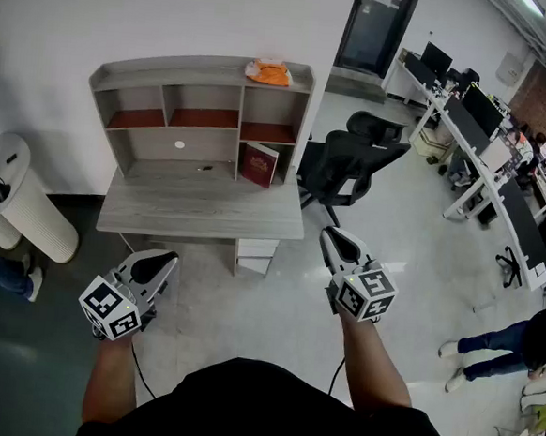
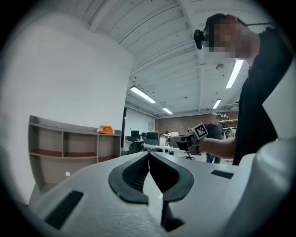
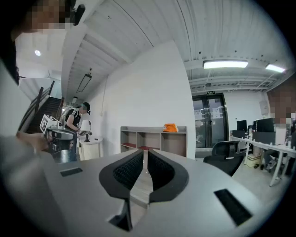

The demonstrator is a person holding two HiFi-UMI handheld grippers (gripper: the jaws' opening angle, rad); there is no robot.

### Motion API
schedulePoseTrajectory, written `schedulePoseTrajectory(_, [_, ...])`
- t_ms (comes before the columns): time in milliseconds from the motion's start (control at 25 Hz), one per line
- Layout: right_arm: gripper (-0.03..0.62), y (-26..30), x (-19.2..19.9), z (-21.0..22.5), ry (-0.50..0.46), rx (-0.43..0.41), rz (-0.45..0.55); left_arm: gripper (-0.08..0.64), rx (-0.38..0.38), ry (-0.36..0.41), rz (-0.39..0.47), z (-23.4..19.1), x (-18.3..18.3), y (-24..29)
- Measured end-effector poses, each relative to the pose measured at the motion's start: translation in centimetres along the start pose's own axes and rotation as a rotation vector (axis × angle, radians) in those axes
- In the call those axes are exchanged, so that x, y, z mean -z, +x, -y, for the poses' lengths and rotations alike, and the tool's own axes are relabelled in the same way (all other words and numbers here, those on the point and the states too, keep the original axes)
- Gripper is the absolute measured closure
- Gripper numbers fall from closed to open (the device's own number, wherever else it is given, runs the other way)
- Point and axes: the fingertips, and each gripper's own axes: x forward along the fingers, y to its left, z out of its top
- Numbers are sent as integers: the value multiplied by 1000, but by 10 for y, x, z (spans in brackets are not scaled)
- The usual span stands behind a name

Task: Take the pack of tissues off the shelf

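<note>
While both grippers hover short of the desk (image 1: pixel 199 207), the left gripper (image 1: pixel 161 267) and right gripper (image 1: pixel 335 245) have jaws closed, empty. Orange pack of tissues (image 1: pixel 268 72) lies atop the shelf (image 1: pixel 172 71), right end.

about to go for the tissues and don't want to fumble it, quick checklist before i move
1. Pack of tissues in sight on top of the shelf: ok.
2. Left gripper empty: ok.
3. Right gripper empty: ok.
4. Jaws open for a grasp: not ok, both shut.
5. Both near the shelf: not ok, both short of the desk.
</note>
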Motion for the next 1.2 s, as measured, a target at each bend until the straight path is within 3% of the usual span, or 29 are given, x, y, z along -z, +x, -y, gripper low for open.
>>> schedulePoseTrajectory(520, [557, 0, 3, 19, -44, 22, 0, 543, -9, 19, -1, 6, -3, 15])
schedulePoseTrajectory(920, [557, -13, 14, 64, -12, 8, 23, 543, -33, 21, -15, 27, -7, 59])
schedulePoseTrajectory(1200, [557, -26, 30, 87, 23, -15, 18, 543, -5, 48, -57, 63, 2, 96])
